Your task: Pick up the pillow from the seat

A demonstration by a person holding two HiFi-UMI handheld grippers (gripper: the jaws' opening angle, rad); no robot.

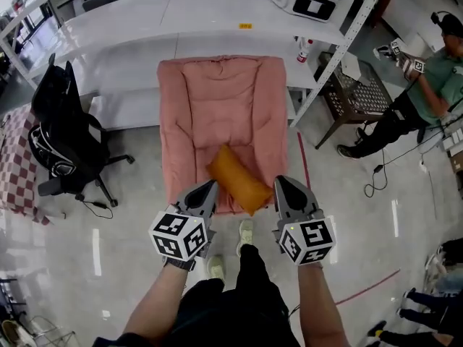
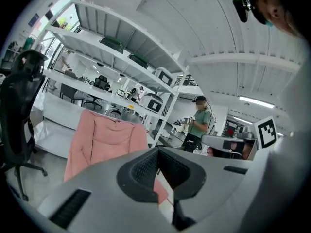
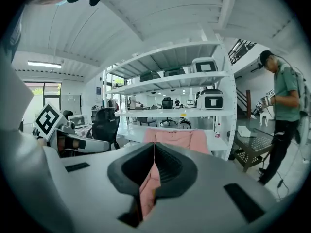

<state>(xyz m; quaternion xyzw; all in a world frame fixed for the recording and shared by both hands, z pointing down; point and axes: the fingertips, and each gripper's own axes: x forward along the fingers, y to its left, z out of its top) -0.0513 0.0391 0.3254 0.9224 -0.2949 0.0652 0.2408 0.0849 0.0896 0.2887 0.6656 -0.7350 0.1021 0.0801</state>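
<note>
An orange pillow (image 1: 240, 179) lies slantwise on the front of a pink padded seat (image 1: 217, 107). My left gripper (image 1: 210, 185) hangs just left of the pillow's near end, jaws shut and empty. At the pillow's right my right gripper (image 1: 279, 181) is shut too, holding nothing. In the left gripper view the closed jaws (image 2: 157, 152) point at the pink seat (image 2: 104, 137); the pillow is hidden there. From the right gripper view the shut jaws (image 3: 154, 147) face the pink seat (image 3: 177, 137) and white shelving.
A black office chair (image 1: 61, 132) stands left of the seat. White shelving (image 1: 217, 20) runs behind it. A dark mesh side table (image 1: 354, 96) and a seated person in green (image 1: 427, 85) are at the right. My shoes (image 1: 246, 233) stand on the grey floor before the seat.
</note>
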